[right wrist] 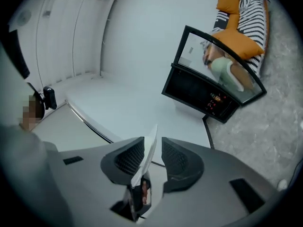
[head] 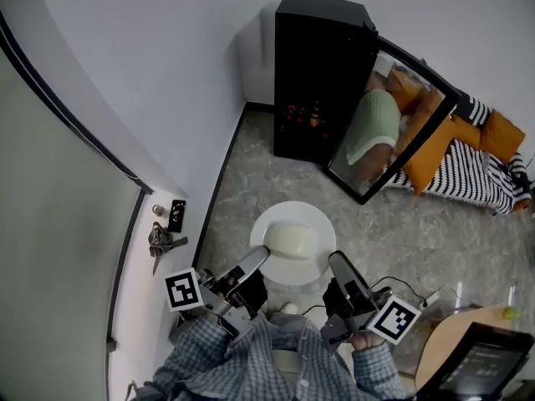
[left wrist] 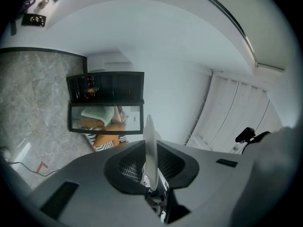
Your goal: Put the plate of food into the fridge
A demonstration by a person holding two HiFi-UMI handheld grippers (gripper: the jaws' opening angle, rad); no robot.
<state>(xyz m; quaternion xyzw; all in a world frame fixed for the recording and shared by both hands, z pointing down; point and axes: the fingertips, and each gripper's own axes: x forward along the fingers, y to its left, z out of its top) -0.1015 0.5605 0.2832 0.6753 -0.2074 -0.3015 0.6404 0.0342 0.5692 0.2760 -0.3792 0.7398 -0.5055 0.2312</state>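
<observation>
Grey marbled floor (head: 251,174), white walls, and the black fridge (head: 322,65) against the far wall with its glass door (head: 401,132) swung open. The plate (head: 313,224) is in the air, well short of the fridge, with left tool (head: 256,261) and right tool (head: 339,267) each clamped on an opposite rim. I want it level, both sides moving together, so the pale food (head: 291,242) doesn't slide. The fridge interior is dark and I can't make out a free shelf. The glass shows only reflections.

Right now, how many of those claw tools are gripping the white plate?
2. The left gripper clamps the plate at its left rim, and the right gripper at its right rim. Each gripper view shows the rim between the jaws.
</observation>
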